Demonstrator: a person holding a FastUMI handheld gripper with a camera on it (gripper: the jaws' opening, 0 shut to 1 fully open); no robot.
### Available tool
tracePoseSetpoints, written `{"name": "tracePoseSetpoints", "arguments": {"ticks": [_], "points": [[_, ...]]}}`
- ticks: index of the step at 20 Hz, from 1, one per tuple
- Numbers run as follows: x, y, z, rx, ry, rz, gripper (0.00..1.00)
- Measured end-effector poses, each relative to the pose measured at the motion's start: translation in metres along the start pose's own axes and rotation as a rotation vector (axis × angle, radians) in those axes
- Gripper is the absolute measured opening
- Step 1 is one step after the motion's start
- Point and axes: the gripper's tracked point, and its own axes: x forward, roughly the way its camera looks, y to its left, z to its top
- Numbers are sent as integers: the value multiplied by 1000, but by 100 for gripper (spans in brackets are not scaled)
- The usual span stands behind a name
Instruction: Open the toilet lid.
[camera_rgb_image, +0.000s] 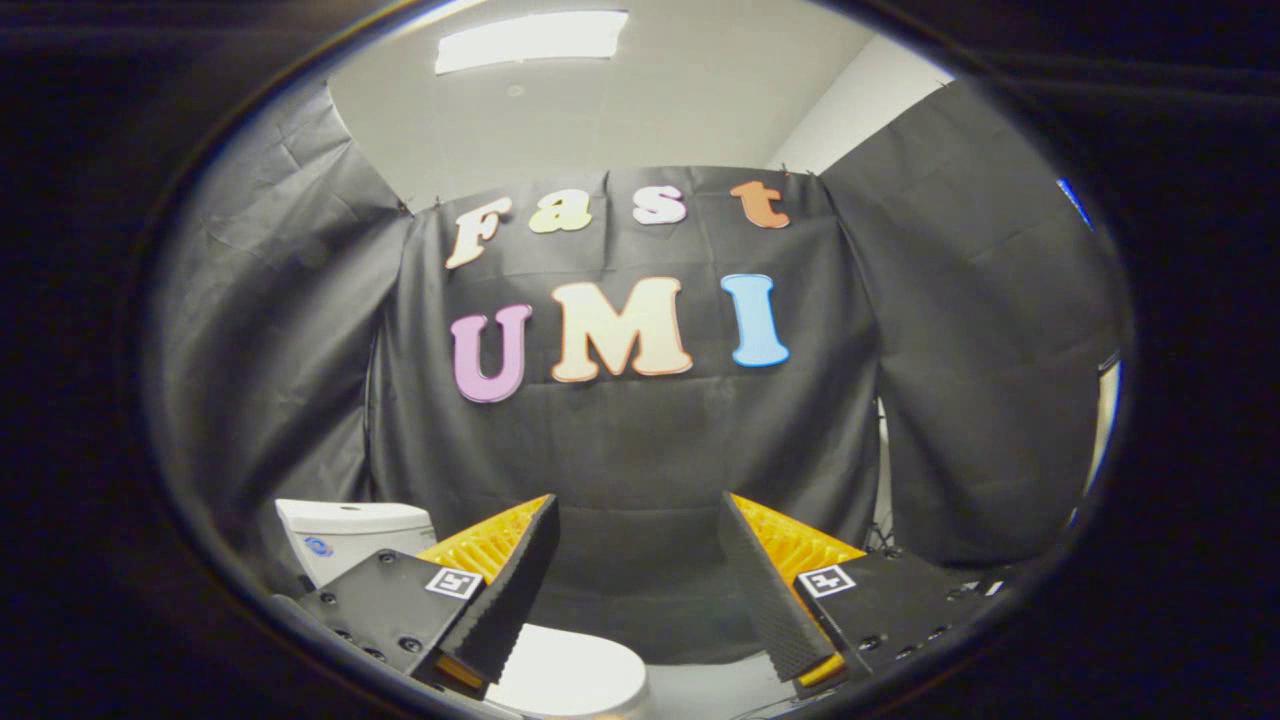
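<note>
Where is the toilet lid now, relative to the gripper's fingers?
In the gripper view, the closed toilet lid lies low, below and just ahead of the open gripper, nearer its left finger. The white tank stands behind it, against the black cloth wall.

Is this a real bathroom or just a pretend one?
Probably a pretend one: a test booth. A white toilet with its tank stands against black cloth walls hung under a plain ceiling with a light panel. The tool hangs open above the toilet, holding nothing.
</note>
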Motion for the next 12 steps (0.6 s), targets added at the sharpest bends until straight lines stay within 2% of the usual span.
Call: {"name": "tracePoseSetpoints", "arguments": {"ticks": [8, 12], "points": [[25, 107, -44, 155, -46, 165, 94], [28, 153, -74, 220, -31, 215, 94]]}}
